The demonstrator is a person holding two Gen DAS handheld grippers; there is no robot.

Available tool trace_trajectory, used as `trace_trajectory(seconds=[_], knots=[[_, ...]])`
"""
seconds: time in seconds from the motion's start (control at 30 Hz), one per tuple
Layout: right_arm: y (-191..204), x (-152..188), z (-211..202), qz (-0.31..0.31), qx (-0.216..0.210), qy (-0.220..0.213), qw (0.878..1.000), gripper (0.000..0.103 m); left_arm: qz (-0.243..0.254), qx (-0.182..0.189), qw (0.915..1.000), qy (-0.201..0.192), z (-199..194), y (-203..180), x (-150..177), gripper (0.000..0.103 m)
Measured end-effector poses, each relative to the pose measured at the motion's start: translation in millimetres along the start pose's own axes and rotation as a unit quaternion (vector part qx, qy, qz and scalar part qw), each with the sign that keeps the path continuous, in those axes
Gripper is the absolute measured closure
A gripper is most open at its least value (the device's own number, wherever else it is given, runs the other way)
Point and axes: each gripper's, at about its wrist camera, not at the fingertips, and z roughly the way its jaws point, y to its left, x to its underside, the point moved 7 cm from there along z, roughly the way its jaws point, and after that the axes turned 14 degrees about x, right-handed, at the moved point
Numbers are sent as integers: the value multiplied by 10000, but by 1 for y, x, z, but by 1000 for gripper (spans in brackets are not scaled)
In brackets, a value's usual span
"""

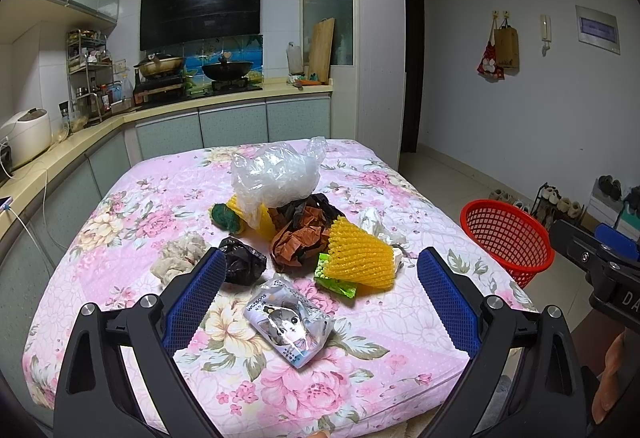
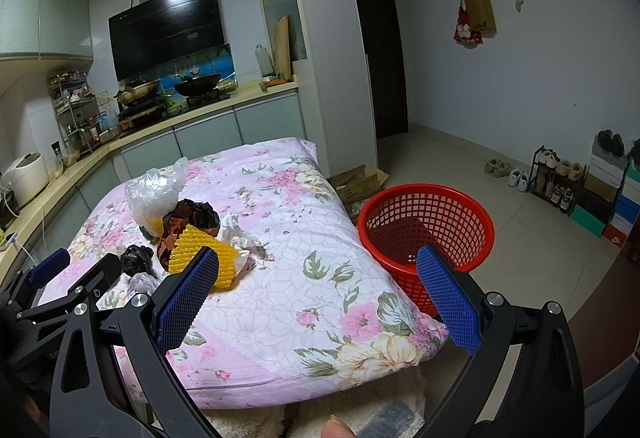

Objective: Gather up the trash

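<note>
— So where does the trash sit, and what are the two grippers doing?

— All of it lies in a loose heap on the flowered cloth (image 1: 132, 205) covering the table. The left gripper (image 1: 320, 270) hangs over the near side of the heap with its fingers spread wide and nothing between them; the tissue pack (image 1: 289, 322) lies right under the gap. The right gripper (image 2: 318, 270) is likewise spread and empty, aimed between the table's corner and the red basket (image 2: 424, 230), which stands on the floor just beside the table.

— What could go wrong for the person from here?

— Mostly the heap itself. The yellow foam net (image 1: 358, 256) rests on a green wrapper (image 1: 336, 280) and leans against the brown paper (image 1: 300, 238), while the clear plastic bag (image 1: 276, 173) drapes over the far pieces. A pinch on one would probably drag its neighbours along or flick them off the table.

— And the basket?

— It sits lower than the tabletop, off to the right. Light things like the bag or the black bag (image 1: 242, 262) may drift and miss the rim if let go from high up. The soft cloth could also bunch between the fingers on a low grab.
</note>
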Motion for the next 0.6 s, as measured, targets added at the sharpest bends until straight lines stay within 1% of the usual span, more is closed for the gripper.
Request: trace_trajectory(seconds=[0.47,0.6], knots=[[-1,1,1,23,20,38,10000,7,-50,-8,10000,46,4,5,3,10],[-6,7,5,41,56,59,10000,7,-98,-30,9999,74,6,9,5,10]])
